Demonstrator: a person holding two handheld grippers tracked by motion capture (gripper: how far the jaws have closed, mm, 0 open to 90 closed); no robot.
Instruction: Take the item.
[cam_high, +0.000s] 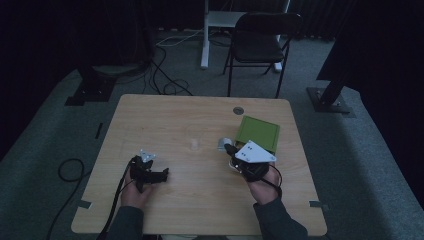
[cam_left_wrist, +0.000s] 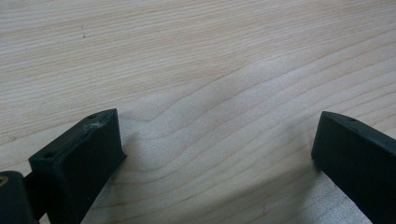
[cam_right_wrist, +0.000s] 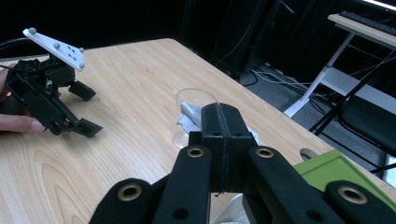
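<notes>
My left gripper (cam_high: 164, 174) rests low over the left half of the wooden table (cam_high: 190, 115), held in a hand. Its jaws stand wide open over bare wood (cam_left_wrist: 215, 140), with nothing between them. The same gripper (cam_right_wrist: 86, 109) appears across the table in the right gripper view. My right gripper (cam_high: 228, 148) is right of centre, its jaws pressed together (cam_right_wrist: 223, 122). Just beyond its tips stands a clear plastic cup (cam_right_wrist: 194, 116) with a crumpled silvery piece (cam_right_wrist: 189, 112) in it. I cannot tell whether anything thin is pinched.
A flat green box (cam_high: 258, 132) lies on the table just behind the right gripper, also seen as the green box (cam_right_wrist: 336, 172). A round cable hole (cam_high: 238, 110) is at the far edge. A black folding chair (cam_high: 260, 40) and floor cables sit beyond the table.
</notes>
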